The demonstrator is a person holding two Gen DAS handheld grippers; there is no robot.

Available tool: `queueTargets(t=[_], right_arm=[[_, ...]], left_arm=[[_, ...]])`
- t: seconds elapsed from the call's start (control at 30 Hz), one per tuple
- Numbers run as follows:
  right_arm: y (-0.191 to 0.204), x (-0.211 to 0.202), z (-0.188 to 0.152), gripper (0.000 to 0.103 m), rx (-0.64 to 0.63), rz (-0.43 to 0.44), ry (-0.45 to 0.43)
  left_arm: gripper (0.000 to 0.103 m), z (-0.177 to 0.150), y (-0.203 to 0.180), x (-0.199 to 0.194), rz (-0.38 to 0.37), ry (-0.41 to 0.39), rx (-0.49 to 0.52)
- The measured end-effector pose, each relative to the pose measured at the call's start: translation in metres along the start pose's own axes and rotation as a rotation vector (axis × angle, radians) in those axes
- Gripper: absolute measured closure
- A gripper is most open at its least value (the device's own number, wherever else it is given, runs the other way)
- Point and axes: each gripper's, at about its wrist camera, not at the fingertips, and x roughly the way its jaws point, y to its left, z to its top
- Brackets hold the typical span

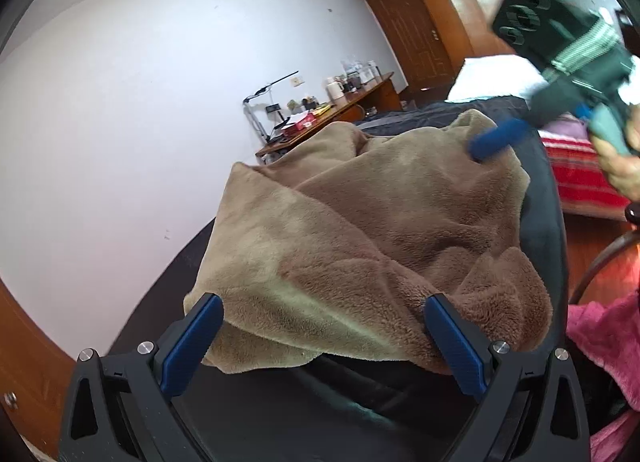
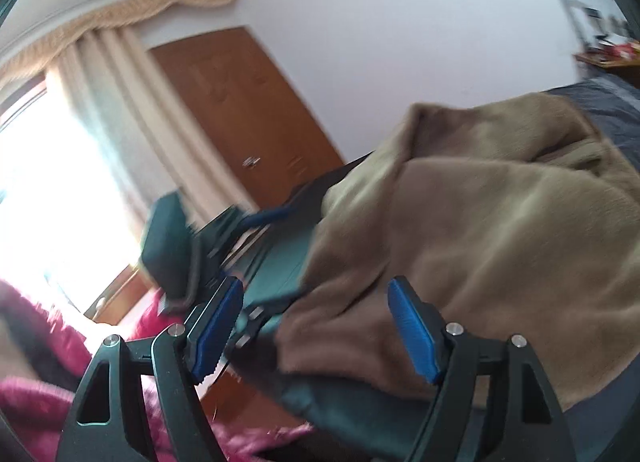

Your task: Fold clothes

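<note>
Left wrist view | tan plush fleece garment (image 1: 360, 238) lies rumpled on dark surface (image 1: 256, 402) | left gripper (image 1: 324, 342) jaws apart at near hem | right gripper (image 2: 316, 330) jaws apart, empty | fold stage unclear; hem grip judged needed.

A dark, rounded bench (image 1: 256, 406) carries a tan plush garment (image 1: 360, 242), which lies crumpled in loose folds across most of its top. The garment's near edge hangs slightly over the bench's front; bare dark surface shows left and right.

No readable text anywhere; the desk clutter (image 1: 308, 117) is perhaps labelled, but too small.
</note>
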Motion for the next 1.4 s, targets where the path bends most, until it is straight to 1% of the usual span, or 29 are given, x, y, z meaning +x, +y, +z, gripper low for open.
queueTargets(t=[0.03,0.1,0.13,0.2,0.3,0.37,0.43,0.5,0.6,0.67,0.8,0.9,0.93,1.0,1.07,1.17,1.3,1.4], right_arm=[[-0.004,0.003,0.005,0.024,0.017,0.017,-0.003],[-0.015,0.016,0.015,0.024,0.067,0.051,-0.004],[-0.016,0.027,0.014,0.024,0.093,0.041,-0.007],[-0.029,0.04,0.025,0.024,0.167,0.014,-0.013],[-0.046,0.065,0.047,0.024,0.273,-0.08,-0.011],[-0.055,0.08,0.054,0.024,0.32,-0.09,0.003],[-0.064,0.105,0.061,0.024,0.39,-0.06,0.047],[-0.067,0.124,0.063,0.024,0.429,-0.075,0.074],[-0.057,0.153,0.071,0.024,0.414,-0.048,0.107],[-0.042,0.167,0.078,0.024,0.374,-0.003,0.129],[0.003,0.199,0.09,0.023,0.236,0.117,0.205],[0.03,0.22,0.086,0.022,0.187,0.245,0.295],[0.036,0.229,0.085,0.021,0.175,0.27,0.323],[0.042,0.246,0.08,0.017,0.168,0.293,0.369],[0.043,0.263,0.074,0.017,0.178,0.303,0.418],[0.033,0.271,0.066,0.017,0.22,0.298,0.441],[0.022,0.258,0.061,0.017,0.252,0.288,0.441],[0.019,0.236,0.057,0.017,0.255,0.272,0.419]], left_arm=[[0.001,0.002,-0.006,-0.001,-0.004,0.002,0.038],[0.001,0.003,-0.011,-0.003,0.002,0.013,0.071],[0.001,0.003,-0.013,-0.004,0.006,0.017,0.077],[0.001,0.002,-0.017,-0.007,0.013,0.021,0.085],[0.001,-0.003,-0.022,-0.01,0.019,0.016,0.095],[0.001,-0.007,-0.024,-0.014,0.026,0.014,0.106],[0.001,-0.011,-0.024,-0.017,0.03,0.018,0.113],[0.001,-0.016,-0.024,-0.021,0.033,0.023,0.118],[0.001,-0.025,-0.022,-0.024,0.039,0.035,0.119],[0.001,-0.031,-0.019,-0.025,0.048,0.049,0.114],[0.001,-0.045,-0.013,-0.028,0.069,0.075,0.109],[0.001,-0.053,-0.015,-0.031,0.087,0.09,0.13],[0.001,-0.055,-0.017,-0.032,0.093,0.094,0.143],[0.001,-0.058,-0.025,-0.034,0.106,0.099,0.183],[0.001,-0.061,-0.033,-0.036,0.115,0.104,0.222],[0.001,-0.062,-0.049,-0.035,0.135,0.108,0.3],[0.001,-0.061,-0.066,-0.029,0.154,0.113,0.401],[0.001,-0.059,-0.079,-0.026,0.161,0.112,0.484]])
